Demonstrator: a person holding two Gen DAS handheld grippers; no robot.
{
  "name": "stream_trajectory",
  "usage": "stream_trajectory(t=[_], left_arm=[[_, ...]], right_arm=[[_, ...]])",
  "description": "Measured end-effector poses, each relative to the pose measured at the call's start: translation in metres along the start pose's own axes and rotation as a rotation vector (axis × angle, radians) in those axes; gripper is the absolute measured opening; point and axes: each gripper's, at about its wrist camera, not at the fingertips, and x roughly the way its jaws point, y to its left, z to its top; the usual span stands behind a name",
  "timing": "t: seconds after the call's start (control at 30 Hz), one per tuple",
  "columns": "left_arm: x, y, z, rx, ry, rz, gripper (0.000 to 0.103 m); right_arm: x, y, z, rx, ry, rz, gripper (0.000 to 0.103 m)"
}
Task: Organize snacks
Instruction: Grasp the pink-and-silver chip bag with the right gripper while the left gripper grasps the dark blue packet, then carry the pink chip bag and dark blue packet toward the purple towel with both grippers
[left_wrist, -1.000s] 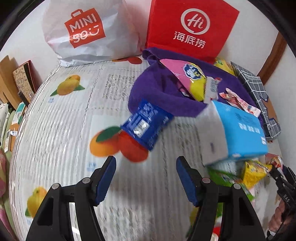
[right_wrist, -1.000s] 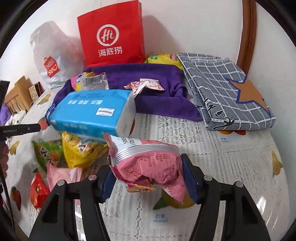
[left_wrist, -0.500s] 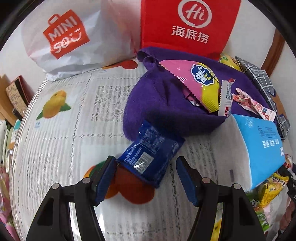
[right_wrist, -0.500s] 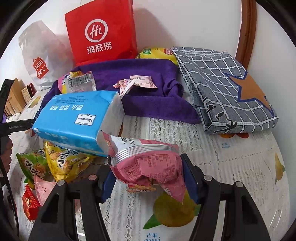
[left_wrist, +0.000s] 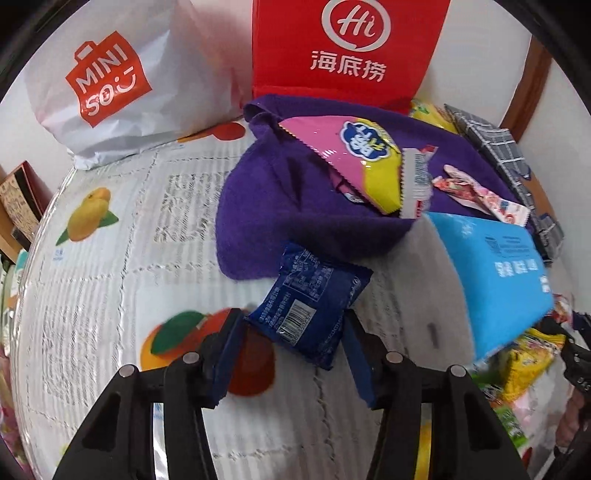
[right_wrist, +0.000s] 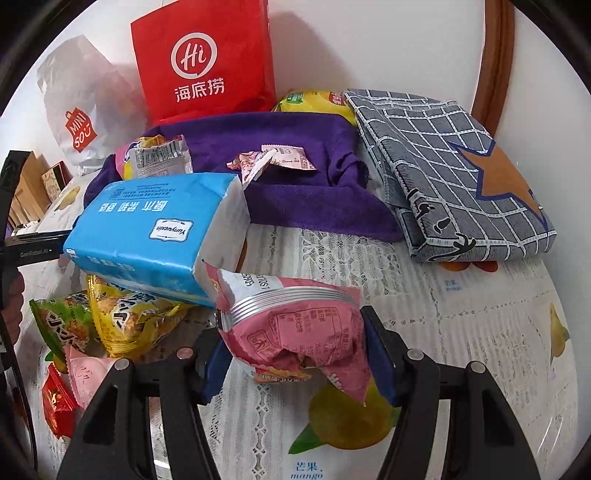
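Packet (left_wrist: 310, 314) of blue foil lies on the bench (left_wrist: 110, 295) between my left claw (left_wrist: 291, 350), just closing. I squeeze gently, then lift. Right claw (right_wrist: 291, 354) pinches pink bag (right_wrist: 295, 332).

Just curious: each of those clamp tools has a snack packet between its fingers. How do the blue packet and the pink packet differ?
The blue packet is flat and smooth; the pink packet is puffy and crumpled. The blue packet lies by the purple towel; the pink packet is clamped in the right gripper. The left gripper has just been closing around the blue one. Both show printed backs.
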Motion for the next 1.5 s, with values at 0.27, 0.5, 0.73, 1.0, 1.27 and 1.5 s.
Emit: stream_trajectory(t=[0.27,0.5,0.73,1.0,1.27,1.5], left_arm=[[-0.035,-0.008,-0.019,-0.006,-0.029,-0.022,0.051],[-0.065,-0.017,-0.035,-0.038,-0.044,-0.101,0.051],[-0.093,-0.035,-0.051,-0.022,-0.070,-0.102,0.051],[-0.124,-0.056,-0.057,0.007,-0.107,-0.111,0.051],[-0.150,-0.073,-0.050,0.025,-0.145,-0.123,0.051],[-0.156,-0.082,-0.043,0.033,-0.158,-0.128,0.051]], right_arm=[[-0.022,0.002,-0.005,0.007,-0.028,0.006,0.063],[-0.054,0.004,-0.011,0.006,-0.061,0.003,0.063],[-0.086,0.010,-0.018,-0.008,-0.107,-0.001,0.063],[-0.112,0.025,-0.019,-0.022,-0.132,0.005,0.063],[-0.132,0.037,-0.007,-0.030,-0.154,0.003,0.063],[-0.140,0.039,0.006,-0.012,-0.161,0.018,0.063]])
